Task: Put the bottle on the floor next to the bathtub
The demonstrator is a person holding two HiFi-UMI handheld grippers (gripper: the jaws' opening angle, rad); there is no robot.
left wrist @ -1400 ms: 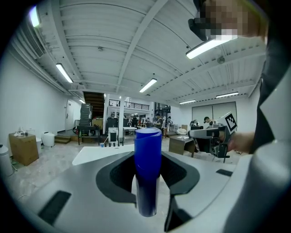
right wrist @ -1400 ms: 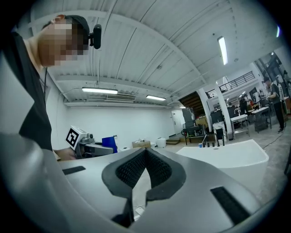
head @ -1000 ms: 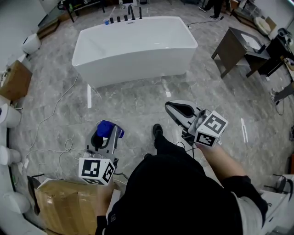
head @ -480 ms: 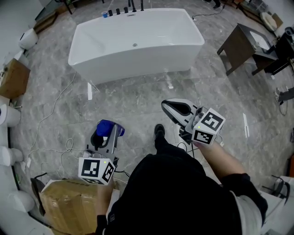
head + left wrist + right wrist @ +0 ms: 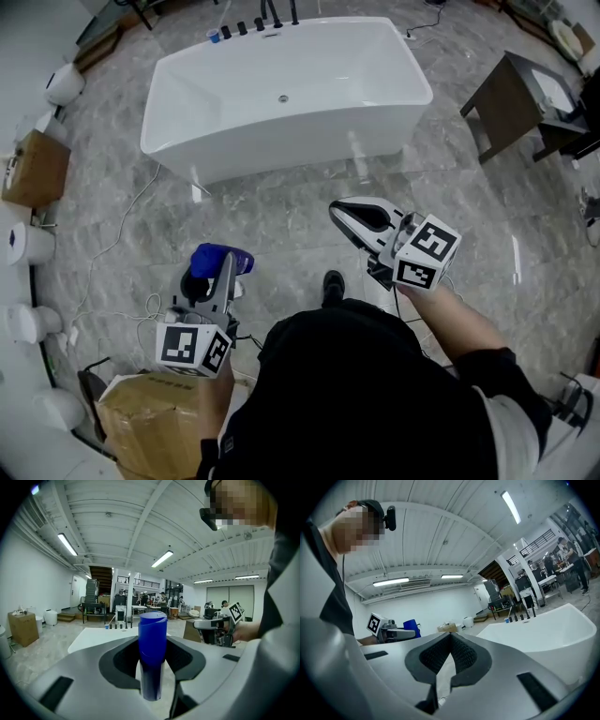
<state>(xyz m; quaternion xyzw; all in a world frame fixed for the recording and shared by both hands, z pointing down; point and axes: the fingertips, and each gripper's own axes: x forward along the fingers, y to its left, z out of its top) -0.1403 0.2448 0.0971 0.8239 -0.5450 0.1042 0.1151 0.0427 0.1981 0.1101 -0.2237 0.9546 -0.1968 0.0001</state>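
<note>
A blue bottle (image 5: 215, 262) stands upright between the jaws of my left gripper (image 5: 214, 272), which is shut on it and carries it above the grey marble floor. In the left gripper view the bottle (image 5: 152, 653) fills the gap between the pads, with its cap on top. The white bathtub (image 5: 281, 94) lies ahead, across the top of the head view, and the bottle is still some way short of it. My right gripper (image 5: 339, 210) is held out to the right, shut, with nothing in it; its tips (image 5: 451, 638) meet.
A cardboard box (image 5: 155, 424) sits on the floor by my left side, and another box (image 5: 34, 169) stands at the far left. White cables (image 5: 112, 234) trail over the floor. A dark side table (image 5: 511, 98) stands right of the tub. Black fittings (image 5: 255, 24) line the tub's far rim.
The tub has come closer and lower in the head view as the person walks toward it. Both grippers travel along with the body, and the bottle stays held.
</note>
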